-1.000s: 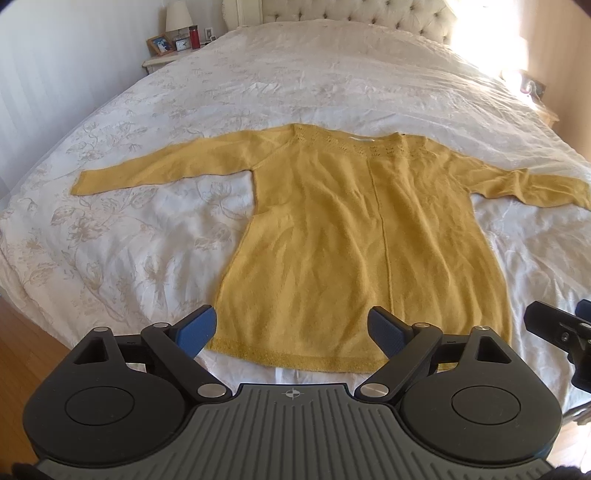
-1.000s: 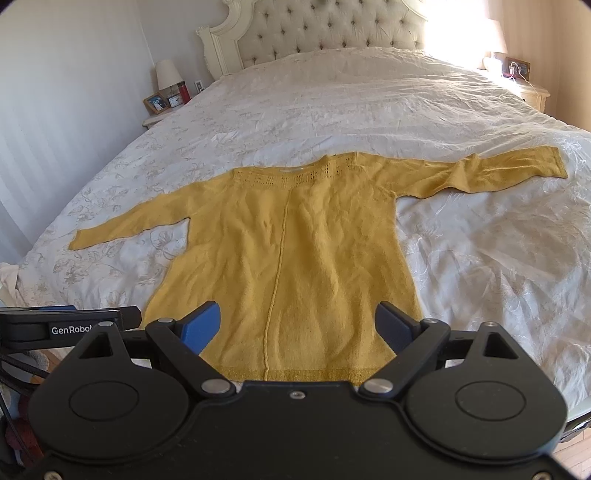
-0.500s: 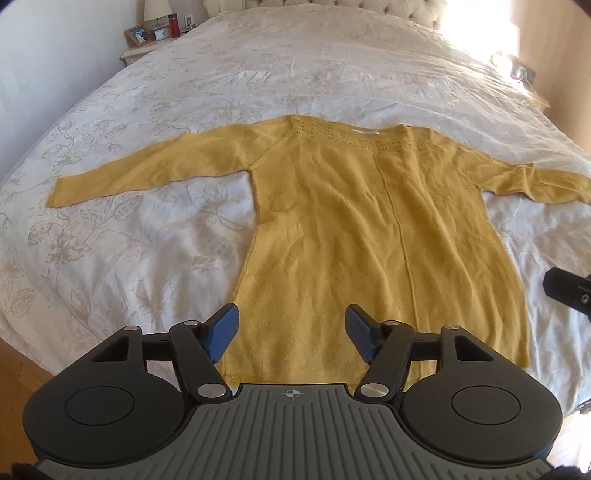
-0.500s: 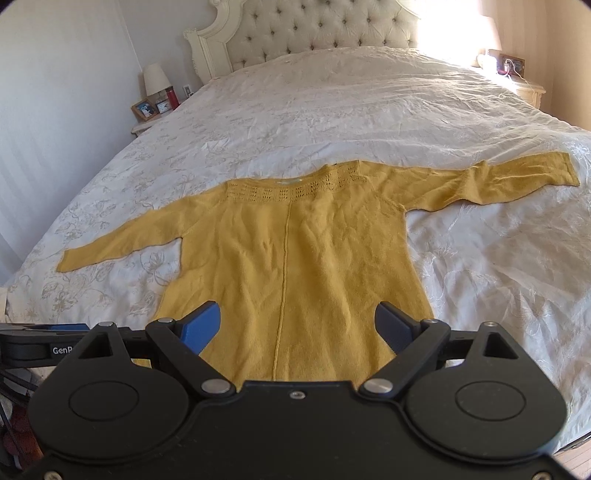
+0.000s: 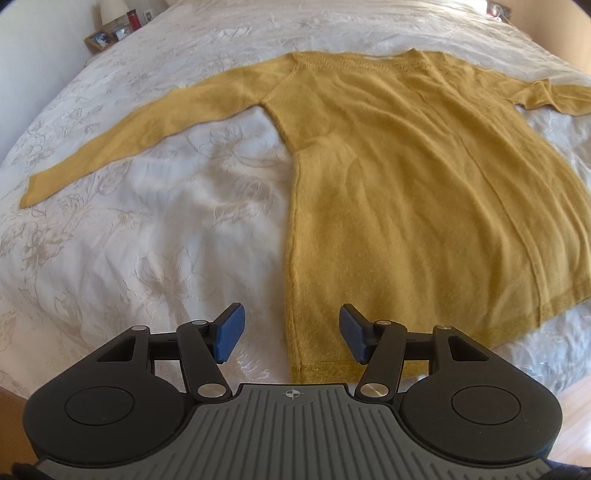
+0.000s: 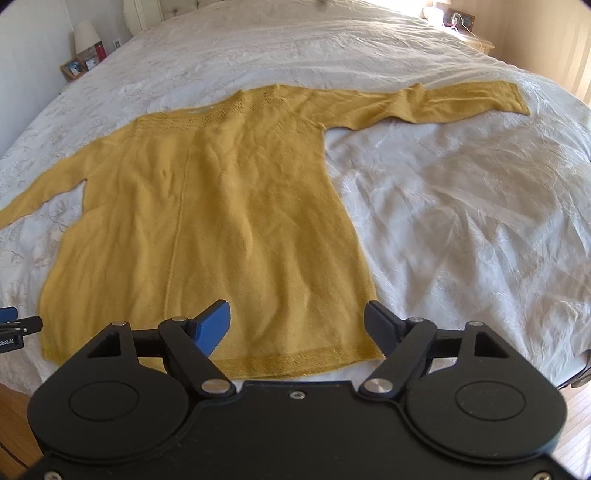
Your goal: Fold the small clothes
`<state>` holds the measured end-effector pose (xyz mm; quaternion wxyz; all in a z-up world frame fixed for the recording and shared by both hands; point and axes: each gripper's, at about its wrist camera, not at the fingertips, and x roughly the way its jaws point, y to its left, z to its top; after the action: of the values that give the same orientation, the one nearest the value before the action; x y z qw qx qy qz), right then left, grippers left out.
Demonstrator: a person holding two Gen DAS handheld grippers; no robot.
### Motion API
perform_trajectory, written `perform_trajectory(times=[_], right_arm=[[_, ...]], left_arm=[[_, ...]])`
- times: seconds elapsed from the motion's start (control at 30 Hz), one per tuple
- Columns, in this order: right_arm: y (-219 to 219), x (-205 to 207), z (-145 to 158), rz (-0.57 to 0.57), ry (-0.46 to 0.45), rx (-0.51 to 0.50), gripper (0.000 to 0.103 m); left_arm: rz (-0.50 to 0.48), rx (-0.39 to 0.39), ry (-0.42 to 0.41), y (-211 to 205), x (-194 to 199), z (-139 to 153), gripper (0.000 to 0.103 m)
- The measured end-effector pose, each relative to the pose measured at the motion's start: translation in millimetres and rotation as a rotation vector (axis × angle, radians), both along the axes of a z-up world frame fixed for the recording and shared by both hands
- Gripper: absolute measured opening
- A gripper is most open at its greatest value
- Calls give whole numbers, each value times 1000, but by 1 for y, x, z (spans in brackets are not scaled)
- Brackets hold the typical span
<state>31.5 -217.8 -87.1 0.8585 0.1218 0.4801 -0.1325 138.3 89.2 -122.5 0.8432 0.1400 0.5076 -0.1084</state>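
A mustard-yellow long-sleeved knit sweater (image 5: 406,192) lies flat on the white bed, neck away from me, both sleeves spread out; it also shows in the right wrist view (image 6: 229,206). My left gripper (image 5: 291,332) is open and hangs just over the sweater's near left hem corner (image 5: 306,365). My right gripper (image 6: 297,326) is open and sits over the near right part of the hem (image 6: 314,360). Neither holds anything. The left gripper's side shows at the right wrist view's left edge (image 6: 14,328).
The white embroidered bedspread (image 5: 147,229) covers the whole bed. A nightstand with a lamp, photo frames and a red bottle (image 6: 85,55) stands at the far left. Another nightstand (image 6: 458,22) is at the far right. Wooden floor (image 6: 576,417) shows below the bed's near edge.
Both grippers have moved forward and down toward the sweater's hem. The left gripper has shifted to the left hem corner and its jaws have narrowed somewhat.
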Motion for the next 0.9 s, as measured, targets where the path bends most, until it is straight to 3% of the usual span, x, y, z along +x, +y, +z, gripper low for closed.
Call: perform_trajectory(times=[0.3,0.63,0.67,0.73,0.77,0.8,0.87,0.9], right_arm=[[-46,-3,-36,-39,76,62,81],[-59,24,-80,64,147,159,74],[-59,26,-83,68,152,170,70],[-62,30,-87,74,159,192,62],[-63,32,-88,84,160,203,55],[-63,33,-88,96,161,212,40],[-63,35,-83,121,158,232,16],[-63,35,-77,133,148,233,15]], left_arm=[[34,1,81,-1,16,-38,56],[109,-16,98,-1,9,-36,54],[113,-28,103,-1,10,-36,51],[119,-69,130,1,12,-34,29],[124,-81,140,1,14,-33,25],[119,-93,149,0,14,-31,13],[111,-102,156,-2,15,-27,8],[111,-103,151,-1,14,-22,6]])
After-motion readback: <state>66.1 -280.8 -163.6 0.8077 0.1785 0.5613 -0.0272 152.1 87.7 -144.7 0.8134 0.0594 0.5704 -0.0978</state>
